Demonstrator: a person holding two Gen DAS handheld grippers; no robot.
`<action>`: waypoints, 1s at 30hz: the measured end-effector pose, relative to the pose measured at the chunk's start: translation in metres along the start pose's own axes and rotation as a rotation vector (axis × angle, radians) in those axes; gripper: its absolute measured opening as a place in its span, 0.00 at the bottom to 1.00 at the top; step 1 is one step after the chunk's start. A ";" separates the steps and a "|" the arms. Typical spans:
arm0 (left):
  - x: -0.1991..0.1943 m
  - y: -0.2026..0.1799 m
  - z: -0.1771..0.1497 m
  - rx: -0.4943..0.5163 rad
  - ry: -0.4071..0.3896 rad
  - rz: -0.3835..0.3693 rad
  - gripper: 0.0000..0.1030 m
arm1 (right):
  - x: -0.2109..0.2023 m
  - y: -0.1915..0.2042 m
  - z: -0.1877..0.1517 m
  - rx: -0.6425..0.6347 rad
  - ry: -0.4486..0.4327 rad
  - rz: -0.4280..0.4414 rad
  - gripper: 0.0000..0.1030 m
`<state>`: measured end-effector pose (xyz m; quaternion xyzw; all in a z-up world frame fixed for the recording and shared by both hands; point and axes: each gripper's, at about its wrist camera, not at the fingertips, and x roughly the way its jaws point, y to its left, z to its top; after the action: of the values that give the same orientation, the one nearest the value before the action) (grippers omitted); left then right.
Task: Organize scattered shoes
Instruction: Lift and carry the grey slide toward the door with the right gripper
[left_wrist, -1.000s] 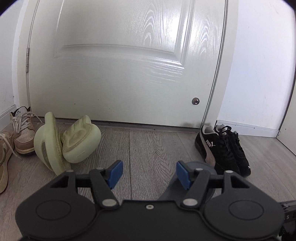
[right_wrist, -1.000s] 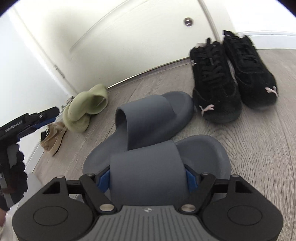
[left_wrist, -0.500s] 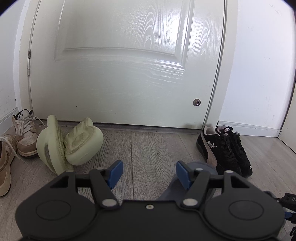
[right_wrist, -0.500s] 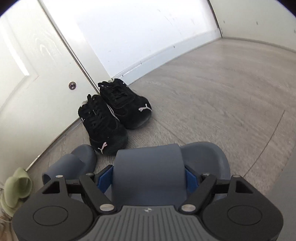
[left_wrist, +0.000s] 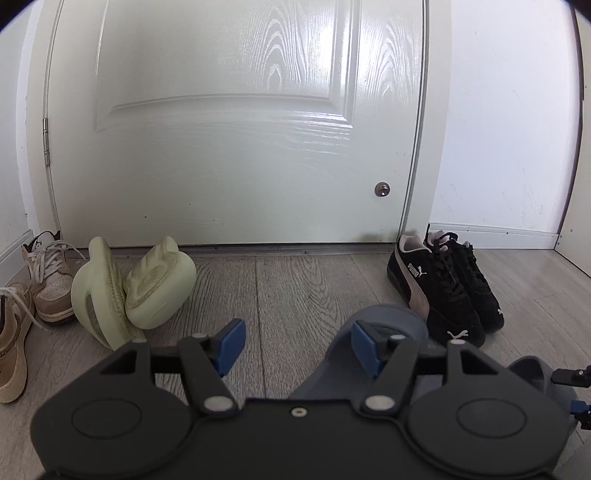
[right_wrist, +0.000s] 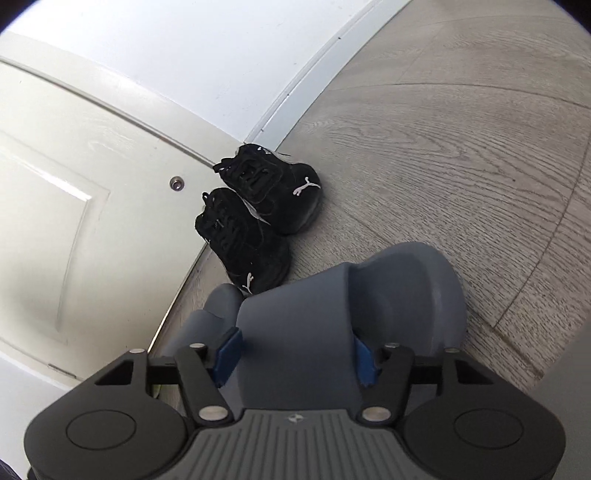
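Slide (right_wrist: 332, 325) of grey foam sits clamped by its strap in the right gripper (right_wrist: 295, 356), jaws closed on it. A second ago it lay across its mate (right_wrist: 207, 321); now it hangs clear, swung toward the black sneakers (right_wrist: 258, 218) by the door (left_wrist: 236, 129). Left gripper (left_wrist: 297, 345) hovers with jaws apart, empty. Judging by this, the slides are being paired; green clogs (left_wrist: 136, 288) remain tumbled.

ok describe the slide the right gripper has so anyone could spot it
Start at the white door, then the black sneakers by its latch edge. Nearest the camera, the grey slide has its strap clamped in the right gripper; its twin lies free.
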<state>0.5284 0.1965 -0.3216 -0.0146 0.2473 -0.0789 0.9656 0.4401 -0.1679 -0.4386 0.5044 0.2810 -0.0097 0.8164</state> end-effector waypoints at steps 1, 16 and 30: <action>-0.001 -0.001 0.000 0.002 0.000 0.000 0.63 | -0.001 -0.002 -0.003 0.027 0.010 0.013 0.41; -0.019 0.008 0.001 -0.093 0.024 0.055 0.63 | 0.015 0.015 -0.064 0.111 0.183 0.108 0.34; -0.030 0.056 -0.003 -0.264 0.017 0.135 0.63 | 0.012 0.038 -0.061 0.120 -0.154 0.010 0.28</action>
<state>0.5090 0.2562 -0.3138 -0.1239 0.2642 0.0193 0.9563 0.4339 -0.0951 -0.4334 0.5517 0.2140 -0.0614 0.8038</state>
